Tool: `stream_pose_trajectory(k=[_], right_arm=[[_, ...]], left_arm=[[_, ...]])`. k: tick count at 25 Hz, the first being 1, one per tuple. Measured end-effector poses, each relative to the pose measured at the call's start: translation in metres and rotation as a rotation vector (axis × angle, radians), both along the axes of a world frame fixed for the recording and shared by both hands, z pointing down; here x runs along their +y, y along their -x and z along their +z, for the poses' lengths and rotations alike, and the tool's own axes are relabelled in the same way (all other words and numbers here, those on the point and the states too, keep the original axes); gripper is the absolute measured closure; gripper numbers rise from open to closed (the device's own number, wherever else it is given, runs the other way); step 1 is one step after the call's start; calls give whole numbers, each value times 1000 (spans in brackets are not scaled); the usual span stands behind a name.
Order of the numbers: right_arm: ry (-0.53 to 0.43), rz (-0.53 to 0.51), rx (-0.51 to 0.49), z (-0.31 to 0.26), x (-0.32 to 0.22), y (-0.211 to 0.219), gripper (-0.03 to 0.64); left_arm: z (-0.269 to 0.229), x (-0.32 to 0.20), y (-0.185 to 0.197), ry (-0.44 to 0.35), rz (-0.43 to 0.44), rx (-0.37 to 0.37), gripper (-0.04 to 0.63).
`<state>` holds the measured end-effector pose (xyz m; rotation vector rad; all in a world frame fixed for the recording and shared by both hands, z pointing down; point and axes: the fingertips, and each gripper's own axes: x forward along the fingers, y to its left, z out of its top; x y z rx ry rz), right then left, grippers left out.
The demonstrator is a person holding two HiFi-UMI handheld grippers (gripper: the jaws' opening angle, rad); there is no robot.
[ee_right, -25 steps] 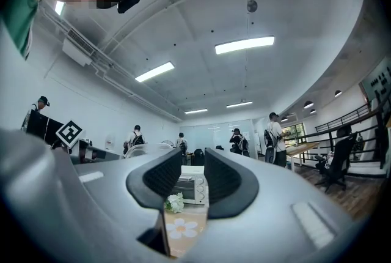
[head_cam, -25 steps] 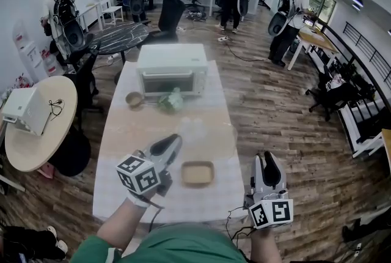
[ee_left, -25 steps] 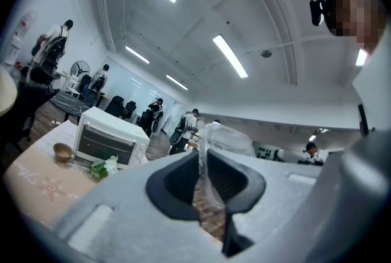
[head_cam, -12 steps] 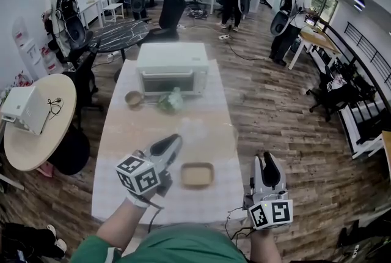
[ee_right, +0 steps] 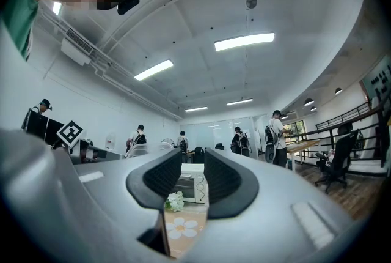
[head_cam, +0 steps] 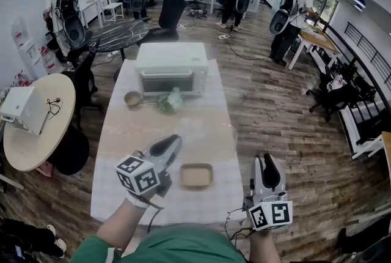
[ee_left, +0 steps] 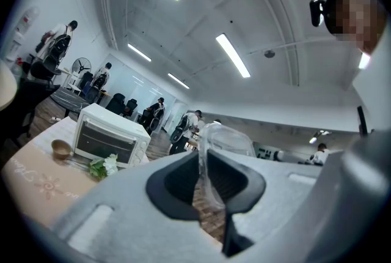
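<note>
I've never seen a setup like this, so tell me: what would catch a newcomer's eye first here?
First, the left gripper, its jaws pinched on the wall of a clear container at the middle of the long table. Next, the white toaster oven at the table's far end, and a tan square dish on the near end beside that gripper. The right gripper hangs open and empty off the table's right edge.

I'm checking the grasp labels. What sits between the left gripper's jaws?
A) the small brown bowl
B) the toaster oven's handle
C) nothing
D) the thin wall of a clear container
D: in the left gripper view, the left gripper has its jaws closed on the thin wall of the clear container, whose top rises above them.
</note>
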<state>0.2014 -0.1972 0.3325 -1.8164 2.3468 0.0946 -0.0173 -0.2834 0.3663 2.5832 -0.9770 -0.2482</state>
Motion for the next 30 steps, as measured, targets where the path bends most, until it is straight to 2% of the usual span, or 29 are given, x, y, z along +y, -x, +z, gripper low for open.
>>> stream_pose_trajectory(k=[30], right_arm=[[17, -21, 0, 13, -12, -21, 509]], left_arm=[[10, -9, -20, 22, -22, -12, 555]])
